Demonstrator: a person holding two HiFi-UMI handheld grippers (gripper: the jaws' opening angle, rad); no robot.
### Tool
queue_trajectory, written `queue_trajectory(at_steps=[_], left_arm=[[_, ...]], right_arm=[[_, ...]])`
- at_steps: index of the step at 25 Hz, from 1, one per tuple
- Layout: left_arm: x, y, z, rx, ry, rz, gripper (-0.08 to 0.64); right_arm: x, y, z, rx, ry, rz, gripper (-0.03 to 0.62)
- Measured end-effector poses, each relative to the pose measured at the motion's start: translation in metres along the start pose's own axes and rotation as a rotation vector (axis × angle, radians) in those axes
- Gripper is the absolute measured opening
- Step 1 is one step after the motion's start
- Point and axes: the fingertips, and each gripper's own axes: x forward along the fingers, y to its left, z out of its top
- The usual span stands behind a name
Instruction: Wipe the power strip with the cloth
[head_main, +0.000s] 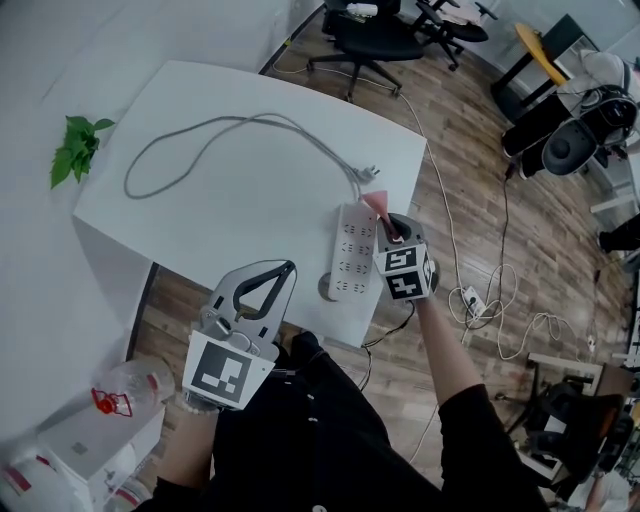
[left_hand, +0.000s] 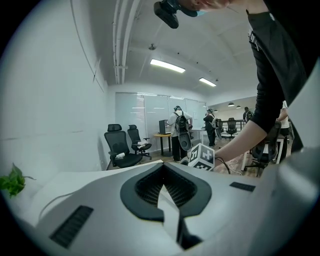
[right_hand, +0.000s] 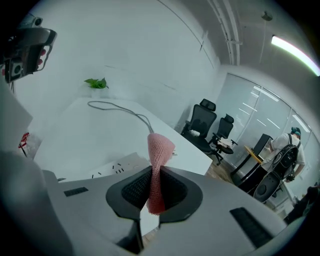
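Head view: the left gripper (head_main: 284, 270) hangs at the near edge of the white surface (head_main: 230, 215), well to the left of the work, with its jaws drawn together. The right gripper (head_main: 392, 232) stands near the right edge. The pink cloth (head_main: 378, 205) sticks out ahead of its jaws, and the power strip (head_main: 352, 252) lies flat just to its left. The strip's grey cable (head_main: 230, 125) loops away beyond both grippers. Left gripper view: the left gripper (left_hand: 163, 172) has its jaws closed on each other with nothing between them. Right gripper view: the right gripper (right_hand: 156, 172) is clamped on the cloth (right_hand: 160, 147), which is pinched as a narrow twist rising out of the jaws. The power strip (right_hand: 120, 167) is low and to the left, and the cable (right_hand: 120, 110) runs off ahead. Wiping does not appear to have started, as the cloth looks clear of the strip. Risks, as judged: the strip is unrestrained and close to the near edge, so a firm stroke could slide it or push it off. The thin pinch could also let the cloth slip out under rubbing. Count: two grippers, one cloth, one power strip, one cable.
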Motion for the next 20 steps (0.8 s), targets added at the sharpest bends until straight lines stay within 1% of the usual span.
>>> queue_trajectory(at_steps=[5, 8, 16, 20], left_arm=[[-0.003, 0.001, -0.001, 0.003, 0.002, 0.005, 0.011], [-0.006, 0.005, -0.002, 0.001, 0.002, 0.012, 0.011], [-0.007, 0.008, -0.004, 0.006, 0.003, 0.01, 0.011], [-0.006, 0.007, -0.005, 0.007, 0.01, 0.002, 0.011]], right_arm=[[0.018, 0.001, -0.005, -0.08, 0.05, 0.013, 0.057], [0.027, 0.005, -0.007, -0.109, 0.073, 0.029, 0.057], [0.035, 0.012, -0.012, -0.146, 0.109, 0.07, 0.057], [0.034, 0.015, -0.015, -0.138, 0.108, 0.09, 0.057]])
